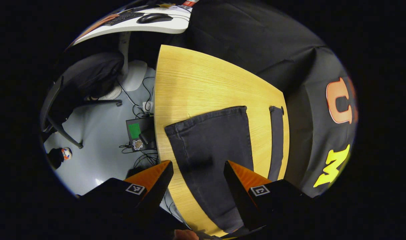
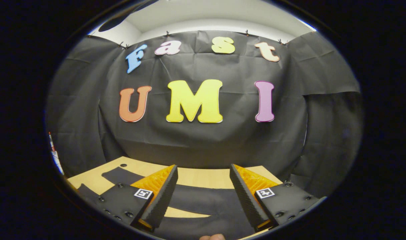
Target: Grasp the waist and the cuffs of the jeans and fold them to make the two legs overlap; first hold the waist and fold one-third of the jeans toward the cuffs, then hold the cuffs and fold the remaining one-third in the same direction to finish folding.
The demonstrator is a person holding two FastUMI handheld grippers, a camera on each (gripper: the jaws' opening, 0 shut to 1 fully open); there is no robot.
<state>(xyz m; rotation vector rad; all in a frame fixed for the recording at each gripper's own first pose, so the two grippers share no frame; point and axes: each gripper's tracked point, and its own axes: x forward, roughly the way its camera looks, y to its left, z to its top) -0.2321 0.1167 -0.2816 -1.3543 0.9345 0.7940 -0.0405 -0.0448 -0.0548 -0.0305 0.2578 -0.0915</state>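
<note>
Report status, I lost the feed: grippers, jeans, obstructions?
Left gripper open above jeans. Right gripper open. Jeans flat on table, legs apart. Nothing blocking.

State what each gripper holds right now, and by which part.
Nothing is held. The left gripper is open above the jeans on the wooden table; the right gripper is open too, fingers apart over the jeans.

Jeans (image 1: 209,140) — dark charcoal; table (image 1: 196,80) — yellow wood grain; gripper fingers (image 1: 149,176) — orange with black pads; floor (image 1: 99,133) — pale grey.
</note>
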